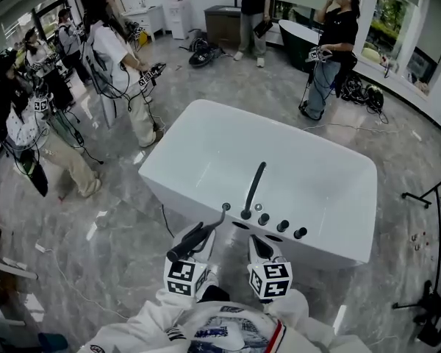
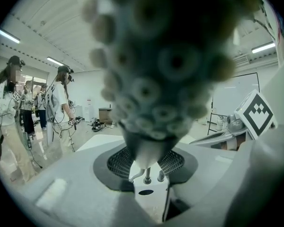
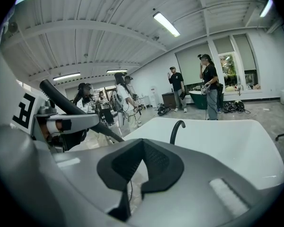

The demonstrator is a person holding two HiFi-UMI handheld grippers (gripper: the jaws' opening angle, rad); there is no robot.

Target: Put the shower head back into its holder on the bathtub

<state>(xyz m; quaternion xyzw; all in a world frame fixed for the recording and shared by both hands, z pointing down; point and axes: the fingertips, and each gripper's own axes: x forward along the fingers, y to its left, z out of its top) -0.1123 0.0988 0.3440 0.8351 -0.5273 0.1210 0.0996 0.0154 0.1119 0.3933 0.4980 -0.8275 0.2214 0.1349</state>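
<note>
The white bathtub (image 1: 206, 134) stands in front of me, with a black curved spout (image 1: 254, 186) and a row of black knobs (image 1: 282, 226) on its near rim. A small black fitting (image 1: 225, 207) sits at the left end of that row. My left gripper (image 1: 198, 234) is shut on the black shower head (image 1: 187, 245), just short of the rim. Seen from the left gripper view, the shower head's nozzle face (image 2: 165, 65) fills the picture above the left gripper (image 2: 146, 167). My right gripper (image 1: 259, 240) (image 3: 142, 148) is beside it, shut and empty, pointing at the tub.
Several people with grippers stand on the marble floor at the left (image 1: 121, 57) and at the back (image 1: 336, 35). Cables and bags (image 1: 364, 94) lie at the back right. A dark tub (image 1: 298, 35) is far behind, and a black stand (image 1: 434, 190) is at the right.
</note>
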